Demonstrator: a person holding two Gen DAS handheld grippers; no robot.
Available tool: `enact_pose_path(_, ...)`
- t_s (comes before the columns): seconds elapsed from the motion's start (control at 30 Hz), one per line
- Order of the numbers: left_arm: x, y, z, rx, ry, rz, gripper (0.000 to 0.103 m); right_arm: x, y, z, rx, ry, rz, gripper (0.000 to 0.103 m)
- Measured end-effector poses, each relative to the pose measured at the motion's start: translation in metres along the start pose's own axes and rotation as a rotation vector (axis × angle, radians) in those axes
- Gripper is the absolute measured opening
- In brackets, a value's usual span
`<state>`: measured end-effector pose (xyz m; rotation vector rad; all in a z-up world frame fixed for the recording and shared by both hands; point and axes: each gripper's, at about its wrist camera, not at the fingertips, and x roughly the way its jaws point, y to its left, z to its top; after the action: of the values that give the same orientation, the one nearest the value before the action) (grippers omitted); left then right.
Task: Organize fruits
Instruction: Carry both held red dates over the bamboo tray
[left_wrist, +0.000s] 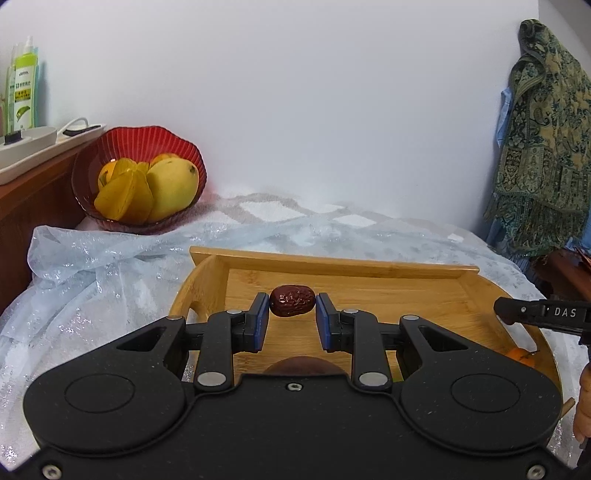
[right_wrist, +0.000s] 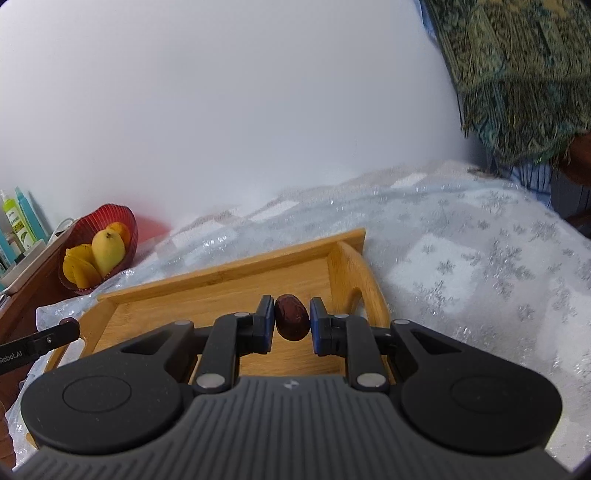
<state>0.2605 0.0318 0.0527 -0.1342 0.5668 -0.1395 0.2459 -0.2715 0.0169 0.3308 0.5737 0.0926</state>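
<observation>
My left gripper (left_wrist: 291, 308) is shut on a wrinkled red date (left_wrist: 292, 305), held lengthwise between the blue pads above the wooden tray (left_wrist: 332, 264). My right gripper (right_wrist: 291, 319) is shut on a second dark red date (right_wrist: 291, 316), held above the right end of the same tray (right_wrist: 229, 271). The right gripper's finger (left_wrist: 539, 314) shows at the right edge of the left wrist view; the left gripper's finger (right_wrist: 48, 338) shows at the left edge of the right wrist view. A red bowl (left_wrist: 138, 142) holds a mango (left_wrist: 171, 188), starfruit and an orange at the back left.
A small orange fruit (left_wrist: 521, 356) and a brown round fruit (left_wrist: 301, 365) lie on the tray near me. A silvery blue cloth (left_wrist: 110, 266) covers the surface. A wooden shelf (left_wrist: 33, 184) with bottles stands left. A patterned scarf (left_wrist: 543, 140) hangs right.
</observation>
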Motion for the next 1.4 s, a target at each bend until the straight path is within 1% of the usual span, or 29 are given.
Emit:
enact_pose_path(0.13, 0.006, 0.001, 0.0, 0.004, 0.022, -0.002, 0.025, 0.007, -0.001, 0.0, 0.004, 0.03, 0.011, 0.024)
enact_pose_path(0.33, 0.014, 0.002, -0.001, -0.001, 0.047, 0.005, 0.025, 0.012, -0.001, 0.001, 0.006, 0.054, 0.012, 0.025)
enact_pose_path(0.63, 0.02, 0.004, -0.003, -0.008, 0.063, 0.011, 0.025, 0.013, 0.001, 0.001, -0.016, 0.056, 0.004, 0.025)
enact_pose_path(0.9, 0.024, 0.003, -0.004, -0.008, 0.074, 0.016, 0.026, 0.014, 0.009, -0.003, -0.091, 0.048, -0.051, 0.025)
enact_pose_path(1.4, 0.03, 0.005, -0.007, -0.014, 0.094, 0.021, 0.026, 0.016, 0.017, -0.008, -0.162, 0.047, -0.086, 0.026)
